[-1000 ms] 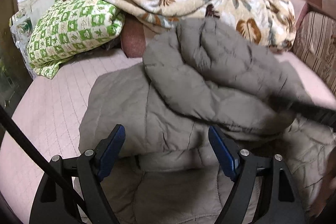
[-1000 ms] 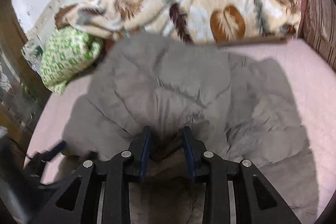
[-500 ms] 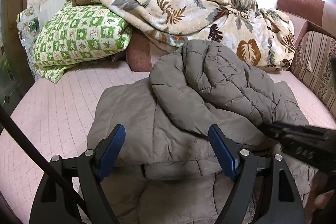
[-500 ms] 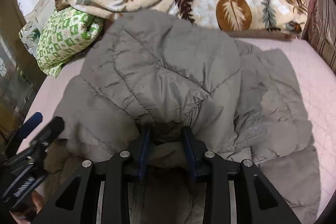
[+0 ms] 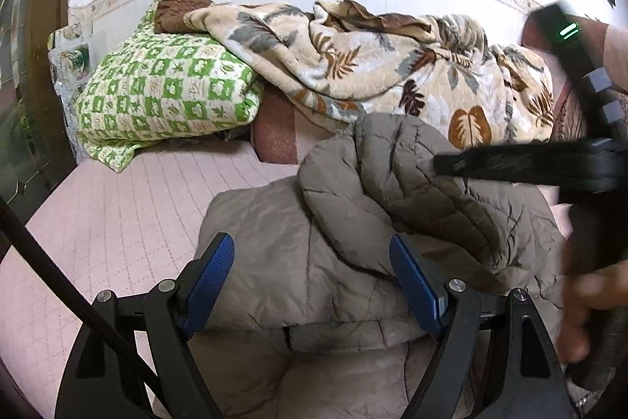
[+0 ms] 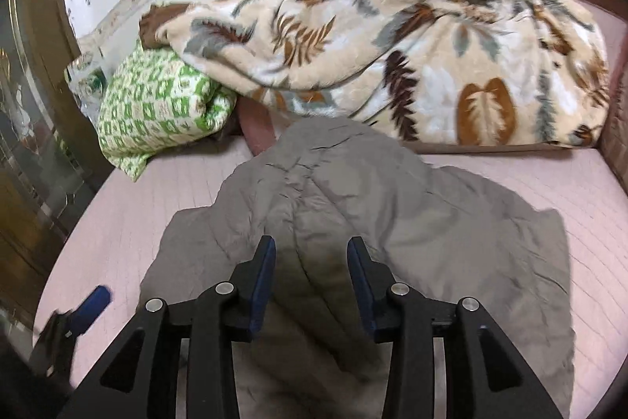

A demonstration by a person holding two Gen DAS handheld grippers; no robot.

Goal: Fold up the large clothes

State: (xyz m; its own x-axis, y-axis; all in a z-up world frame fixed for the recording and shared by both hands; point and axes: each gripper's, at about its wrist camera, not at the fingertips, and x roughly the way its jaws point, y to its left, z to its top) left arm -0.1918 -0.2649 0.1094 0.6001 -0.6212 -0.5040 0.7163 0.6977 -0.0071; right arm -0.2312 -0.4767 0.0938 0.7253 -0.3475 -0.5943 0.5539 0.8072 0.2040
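1. The left claw (image 5: 312, 271) stands released, its blue pads wide apart with nothing pressed between them; it hovers over the near part of the grey padded jacket (image 5: 353, 222), which shows in the gap between the pads.
2. The right claw (image 6: 311, 269) is opening; the jacket (image 6: 353, 207) lies below and ahead of its blue pads, and neither pad presses on the cloth.
3. In the left wrist view the right claw's black body (image 5: 530, 163) crosses the right side of the picture, blurred, above the jacket's folded-over upper part, with a hand (image 5: 585, 305) gripping its handle at the right edge.
4. The jacket lies on the pink quilted bed (image 5: 117, 207), one section doubled over the rest and bunched in the middle.
5. Beyond the jacket, against the wall, sits a leaf-patterned blanket (image 6: 412, 65) in a heap.
6. At the left of that heap rests a green-and-white checked pillow (image 5: 165, 97), with the blanket partly over its top.
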